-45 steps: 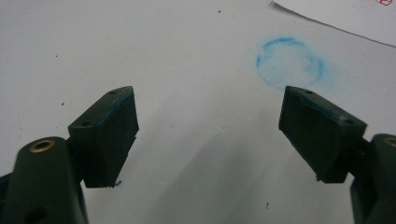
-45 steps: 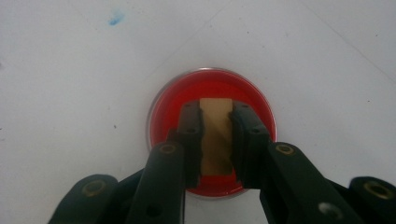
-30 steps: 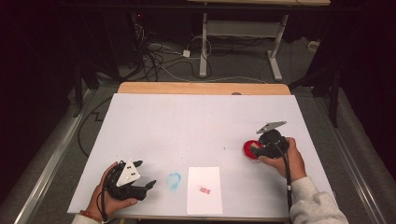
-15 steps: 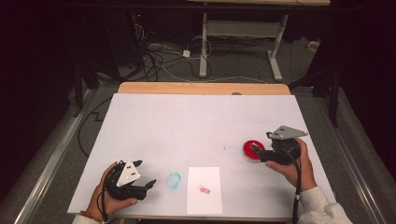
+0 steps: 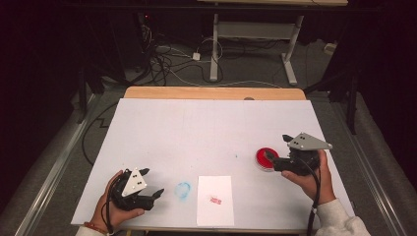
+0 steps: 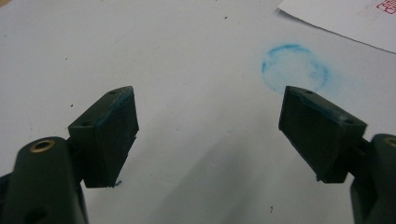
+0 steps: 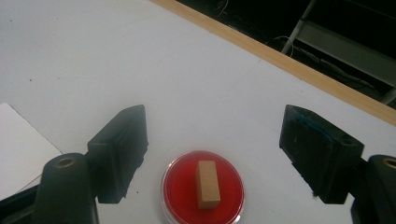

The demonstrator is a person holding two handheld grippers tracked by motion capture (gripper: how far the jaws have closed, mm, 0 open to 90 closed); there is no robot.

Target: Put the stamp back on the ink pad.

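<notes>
Right gripper (image 7: 212,158) has just been opening its jaws — nothing between them — above the wooden stamp (image 7: 208,184), which lies in the red ink pad (image 7: 177,186) near the table's (image 5: 206,123) right edge. Left gripper (image 6: 208,140) is spread too — beside a blue ring stain (image 6: 294,67) and white paper (image 5: 214,199).

Left hand-held gripper (image 5: 156,193) jaws wide, right hand-held gripper (image 5: 269,158) just opened

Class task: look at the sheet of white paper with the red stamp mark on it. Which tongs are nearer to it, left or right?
Left. The left tongs sit just left of the paper, beyond the blue smudge. The right tongs hover farther off, by the red ink pad.
</notes>
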